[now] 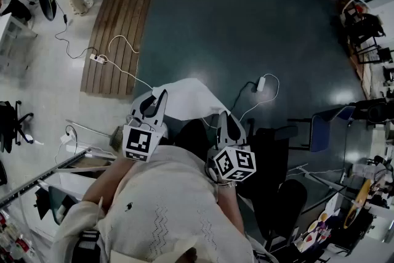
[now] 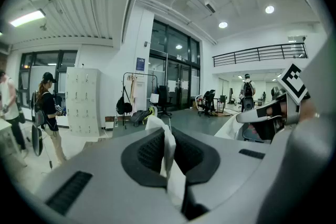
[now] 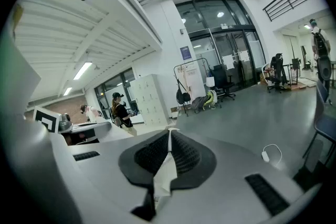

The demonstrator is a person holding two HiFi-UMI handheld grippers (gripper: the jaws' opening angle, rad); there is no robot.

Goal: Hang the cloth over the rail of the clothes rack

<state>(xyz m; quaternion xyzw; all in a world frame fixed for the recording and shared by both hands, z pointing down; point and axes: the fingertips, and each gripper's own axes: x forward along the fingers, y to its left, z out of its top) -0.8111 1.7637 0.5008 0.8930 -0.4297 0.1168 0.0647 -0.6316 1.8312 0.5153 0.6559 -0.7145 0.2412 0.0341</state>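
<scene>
Nothing here can be read. The blue sign (image 2: 140, 64) on the white pillar just left of the glass doors (image 2: 173, 73) carries print too small to make out (it is no clearer from your right gripper view). The left marker cube (image 1: 137, 143) and the right marker cube (image 1: 234, 164), on your side of those doors, show only black-and-white square patterns, with no letters or numbers.
</scene>
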